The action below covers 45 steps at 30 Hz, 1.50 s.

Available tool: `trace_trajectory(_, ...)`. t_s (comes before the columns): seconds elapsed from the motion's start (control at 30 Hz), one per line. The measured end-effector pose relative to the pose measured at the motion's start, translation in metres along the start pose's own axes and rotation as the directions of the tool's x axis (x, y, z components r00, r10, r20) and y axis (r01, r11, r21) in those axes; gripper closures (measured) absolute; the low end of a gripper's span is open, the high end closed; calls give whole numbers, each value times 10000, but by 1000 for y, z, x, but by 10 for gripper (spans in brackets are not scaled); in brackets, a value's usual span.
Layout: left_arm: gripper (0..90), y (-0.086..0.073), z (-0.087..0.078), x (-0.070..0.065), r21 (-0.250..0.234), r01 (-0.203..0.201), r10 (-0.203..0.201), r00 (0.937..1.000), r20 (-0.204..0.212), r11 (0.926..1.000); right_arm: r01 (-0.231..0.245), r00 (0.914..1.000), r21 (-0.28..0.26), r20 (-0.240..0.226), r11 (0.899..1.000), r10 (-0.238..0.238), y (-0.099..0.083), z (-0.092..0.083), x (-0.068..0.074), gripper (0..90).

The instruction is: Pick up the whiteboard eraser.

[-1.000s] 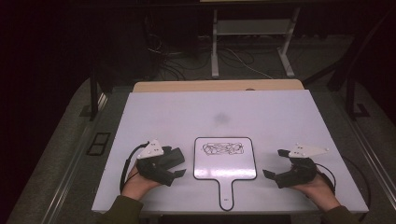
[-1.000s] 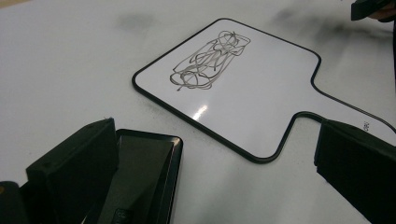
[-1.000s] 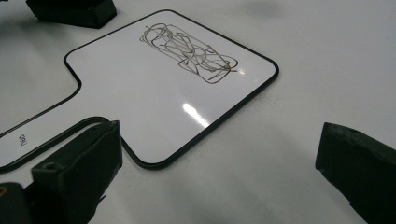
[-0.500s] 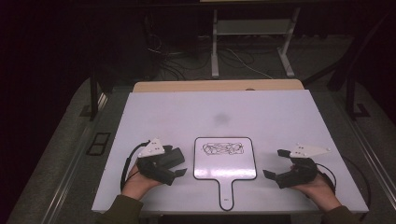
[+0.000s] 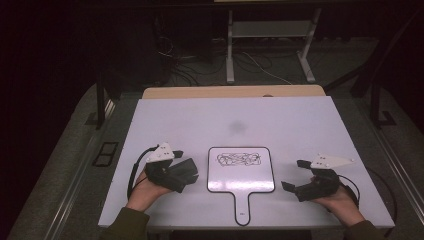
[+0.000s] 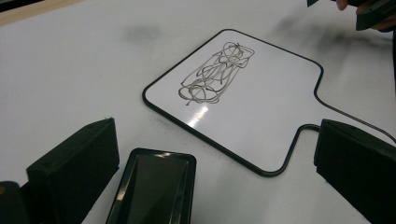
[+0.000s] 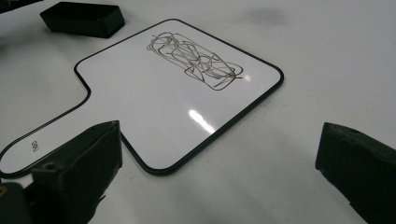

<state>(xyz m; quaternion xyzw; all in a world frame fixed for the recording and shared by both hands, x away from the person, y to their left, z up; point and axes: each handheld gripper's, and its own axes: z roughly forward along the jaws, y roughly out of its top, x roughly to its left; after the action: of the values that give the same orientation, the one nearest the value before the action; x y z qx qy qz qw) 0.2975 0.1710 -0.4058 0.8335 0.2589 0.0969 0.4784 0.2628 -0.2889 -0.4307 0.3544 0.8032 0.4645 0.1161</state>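
- A small whiteboard with a black rim lies flat on the white desk, near the person's edge, with its handle pointing toward the person.
- A dark scribble covers the far part of the board; the rest of its face is bare and catches a glint of light.
- The left hand-held gripper rests on the desk just left of the board, held in the person's left hand; its jaws stand apart and hold nothing.
- In the left gripper view a black eraser lies on the desk between those open jaws, close to the left one, just short of the board's near edge; I cannot tell whether either jaw touches it.
- In the right gripper view the same eraser shows as a black block beyond the far side of the board, near the handle end.
- The right hand-held gripper sits to the right of the board, held in the right hand, with its jaws wide apart and empty, pointing toward the board.
- From the right gripper view the left jaw hangs over the board where the handle meets the panel, and the right jaw is over bare desk, clear of the board.
- The handle carries a small printed word near its end.
- A faint grey smudge marks the desk beyond the board.
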Motion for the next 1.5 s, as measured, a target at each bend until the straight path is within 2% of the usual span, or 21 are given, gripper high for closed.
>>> trace_trajectory(0.37, 0, 8, -1, 9, -27, -103, 103, 9999, 77, 9999, -23, 10000, 43, -65, 10000, 23, -1, 2, 1, 0)
trace_trajectory(0.57, 0, 11, -1, 17, -14, -118, 118, 9999, -12, 9999, -37, 10000, 19, -29, 10000, 37, -1, 2, 1, 0)
trace_trajectory(0.83, 16, 4, -3, 24, 519, -93, 110, 9994, -328, 9986, 19, 10000, 51, -59, 10000, -19, -1, 2, 1, 0)
trace_trajectory(1.03, 77, 0, -5, 28, 843, -121, 154, 9991, -392, 9964, 56, 10000, 53, -70, 10000, -55, -1, 2, 1, 0)
trace_trajectory(1.13, 121, -3, -6, 29, 1034, -184, 222, 9991, -362, 9945, 62, 10000, 103, -56, 9999, -62, -1, 2, 1, 0)
trace_trajectory(1.37, 136, -8, -7, 30, 1468, -195, 245, 9992, -325, 9890, 60, 10000, 129, -40, 9999, -59, -1, 2, 1, 0)
trace_trajectory(1.5, 147, -10, -4, 29, 1796, -349, 369, 9993, -76, 9831, 98, 10000, 148, -16, 9998, -98, -1, 3, 1, 0)
